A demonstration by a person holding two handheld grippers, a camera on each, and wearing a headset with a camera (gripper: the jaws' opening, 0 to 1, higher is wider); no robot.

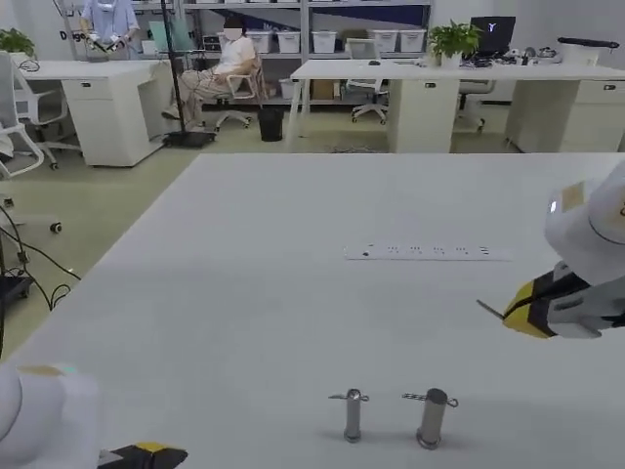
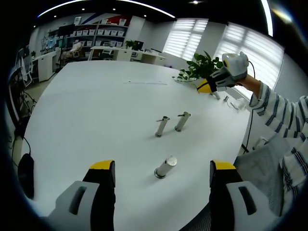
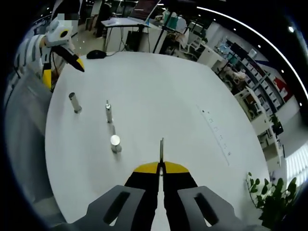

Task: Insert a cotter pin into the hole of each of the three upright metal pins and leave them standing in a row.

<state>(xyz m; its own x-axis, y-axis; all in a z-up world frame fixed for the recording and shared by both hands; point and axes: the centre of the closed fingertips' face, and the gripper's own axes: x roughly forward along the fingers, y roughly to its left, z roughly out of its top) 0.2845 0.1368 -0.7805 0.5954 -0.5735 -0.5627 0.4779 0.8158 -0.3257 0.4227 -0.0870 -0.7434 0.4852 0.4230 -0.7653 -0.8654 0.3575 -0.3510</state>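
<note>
Left gripper (image 2: 162, 169) is hanging open, facing the bare metal pin (image 2: 166, 165) by the bench's front edge. Right gripper (image 3: 161, 169) is clamping a cotter pin (image 3: 161, 150). Two fitted pins (image 1: 353, 415) (image 1: 431, 418) are standing alongside.

white table (image 1: 244, 293) bears a power strip (image 1: 427, 252) and three upright metal pins (image 2: 162, 126).

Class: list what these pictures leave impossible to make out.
Left gripper: head view, mostly cut off by the bottom edge.
Cotter pin: right gripper view, rear end hidden inside the shut jaws.
Bare pin: left gripper view, its hole too small to see.
</note>
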